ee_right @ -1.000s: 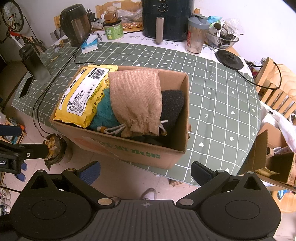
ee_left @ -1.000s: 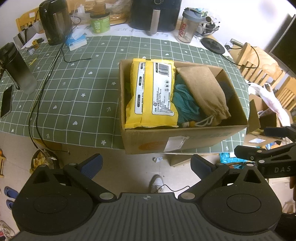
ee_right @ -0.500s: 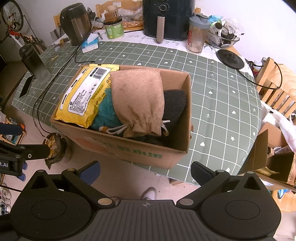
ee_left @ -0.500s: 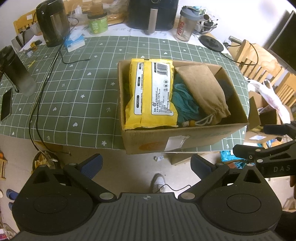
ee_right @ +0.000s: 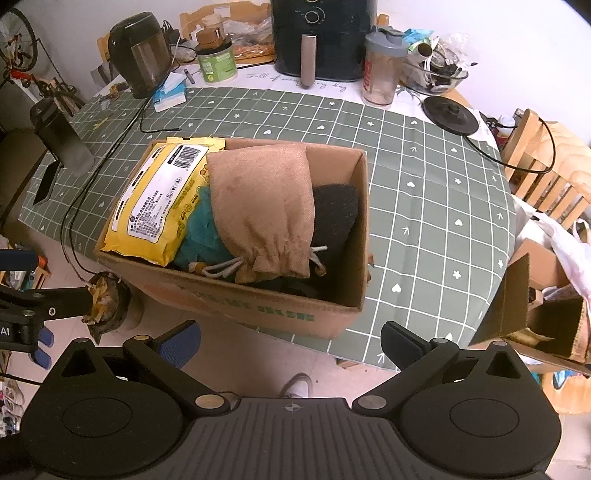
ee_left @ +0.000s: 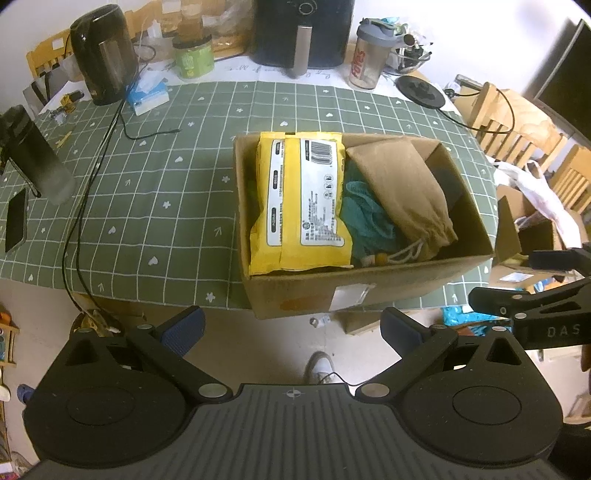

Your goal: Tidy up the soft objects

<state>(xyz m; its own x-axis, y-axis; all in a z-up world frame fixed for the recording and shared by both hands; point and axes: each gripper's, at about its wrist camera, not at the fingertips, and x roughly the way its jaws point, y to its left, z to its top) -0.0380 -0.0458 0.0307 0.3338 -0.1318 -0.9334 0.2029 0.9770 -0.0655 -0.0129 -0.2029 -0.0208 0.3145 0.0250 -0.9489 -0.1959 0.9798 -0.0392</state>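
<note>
Table with green grid tablecloth, small white hearts and flowers on it. Open cardboard box sits at the near table edge, front wall overhanging slightly toward the camera.

Inside the box, largest first: yellow wipes pack lies flat along the left side, barcode at the far end. Tan drawstring pouch lies at center-right, tied mouth toward the near wall, white cords trailing. Teal knit cloth between pack and pouch, partly under both. Black fuzzy item against the right wall, mostly under the pouch.

Back of the table: black air fryer, black electric kettle, shaker bottle, green-label jar, kettle base disc, tissue pack. Left edge: dark tumbler, phone. Black cable runs across the cloth and off the near edge.

Left gripper is held short of the box over the floor, jaws spread wide, nothing between them. Right gripper same: jaws wide apart, empty, off the table edge near the box's front right corner. Each gripper shows at the side of the other's view. A shoe on the floor below.
</note>
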